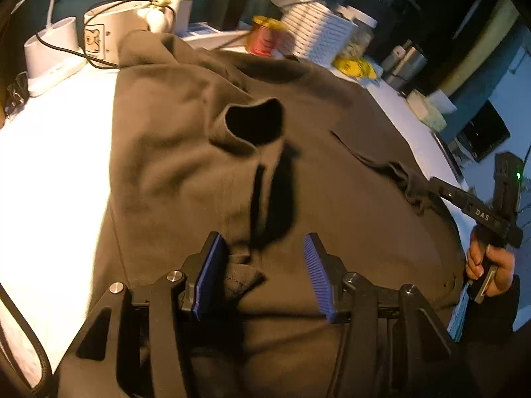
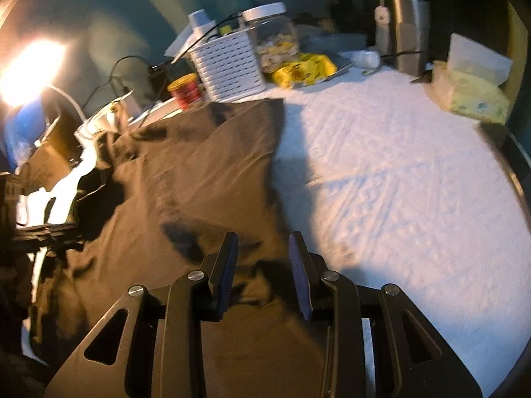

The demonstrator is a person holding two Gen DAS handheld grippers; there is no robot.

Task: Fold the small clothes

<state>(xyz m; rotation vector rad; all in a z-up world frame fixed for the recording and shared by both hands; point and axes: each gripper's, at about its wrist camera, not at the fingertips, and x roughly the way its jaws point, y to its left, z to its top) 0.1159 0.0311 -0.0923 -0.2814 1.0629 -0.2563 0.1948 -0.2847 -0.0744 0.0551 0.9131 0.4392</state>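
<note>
**Loose cuff, crowded table edge: risks noted**

White padded table cover (image 2: 398, 172) is seen under a dark olive-brown garment (image 1: 186, 139), which is spread across most of the near surface with its far corner close to the clutter at the back. A sleeve is lying across the body of the garment, its open cuff (image 1: 254, 126) standing up in a ring.

Left gripper (image 1: 262, 265): jaws parted, nothing clamped; a small folded tab of cloth is lying between the blue pads (image 1: 209, 265) but is not pressed. Right gripper (image 2: 264, 265): jaws partly apart over the garment's right edge; cloth is bunched between them, yet whether it is pinched cannot be told from its own view. In the left view its tip is seen at a gathered pucker of fabric.

Risks judged:
- Sleeve may slide off the body once the cloth is pulled, as it is not held.
- Only one layer may be caught at the bunched edge, giving a skewed fold.
- Red tin (image 1: 265, 38) and white slatted basket (image 2: 229, 66) sit just beyond the cloth; a wide sweep could knock them.
- Cables (image 1: 66, 49) near the far left corner could be snagged.
</note>
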